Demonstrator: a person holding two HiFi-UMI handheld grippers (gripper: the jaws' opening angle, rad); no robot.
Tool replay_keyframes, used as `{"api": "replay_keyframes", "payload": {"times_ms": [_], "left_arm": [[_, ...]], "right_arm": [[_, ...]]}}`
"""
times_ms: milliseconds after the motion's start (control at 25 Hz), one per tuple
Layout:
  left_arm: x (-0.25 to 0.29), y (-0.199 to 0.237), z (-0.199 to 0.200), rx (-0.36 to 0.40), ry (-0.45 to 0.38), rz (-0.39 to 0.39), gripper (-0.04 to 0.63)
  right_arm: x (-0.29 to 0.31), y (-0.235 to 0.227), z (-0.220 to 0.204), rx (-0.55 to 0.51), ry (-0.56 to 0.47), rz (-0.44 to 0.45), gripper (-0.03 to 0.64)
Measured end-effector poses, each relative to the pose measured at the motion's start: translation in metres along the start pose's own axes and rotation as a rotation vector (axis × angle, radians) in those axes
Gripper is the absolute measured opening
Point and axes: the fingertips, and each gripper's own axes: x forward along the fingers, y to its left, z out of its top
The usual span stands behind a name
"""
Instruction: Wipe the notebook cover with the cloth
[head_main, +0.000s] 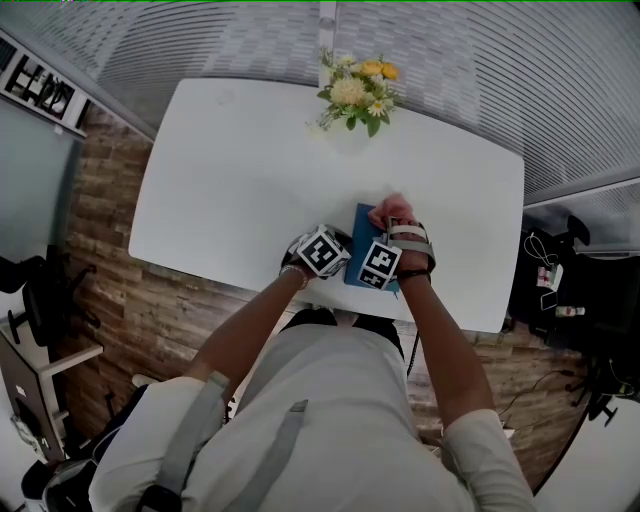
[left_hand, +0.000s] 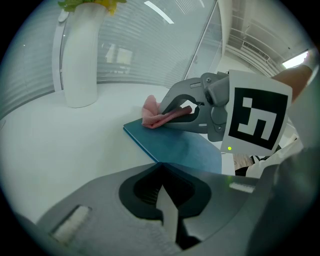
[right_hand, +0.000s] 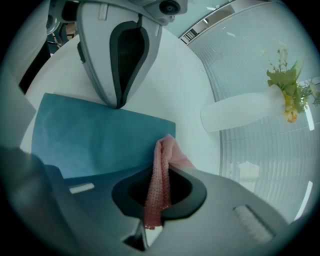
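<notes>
A blue notebook (head_main: 358, 232) lies flat at the near edge of the white table (head_main: 230, 180). My right gripper (right_hand: 165, 167) is shut on a folded pink cloth (right_hand: 161, 170), which rests on the far part of the cover (right_hand: 95, 135). In the left gripper view the same cloth (left_hand: 154, 116) sits at the notebook's (left_hand: 182, 147) far corner under the right gripper (left_hand: 165, 111). My left gripper (left_hand: 160, 164) is shut with nothing in it, its tips touching the notebook's edge. From the right gripper view, the left gripper (right_hand: 119, 102) meets that edge.
A white vase (left_hand: 80, 60) of yellow and white flowers (head_main: 358, 92) stands at the table's far side, beyond the notebook. Glass walls with blinds (head_main: 480, 60) run behind the table. A brick-pattern floor (head_main: 150, 310) surrounds it, and the person's torso is close to the near edge.
</notes>
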Motion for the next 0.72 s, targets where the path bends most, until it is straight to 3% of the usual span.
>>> {"api": "replay_keyframes", "payload": {"times_ms": [720], "left_arm": [[0.0017,-0.001,0.0003,0.005,-0.005,-0.003,-0.005]], "right_arm": [[-0.0075,0.0079,0.0006,-0.001,-0.001,0.004,0.006]]}}
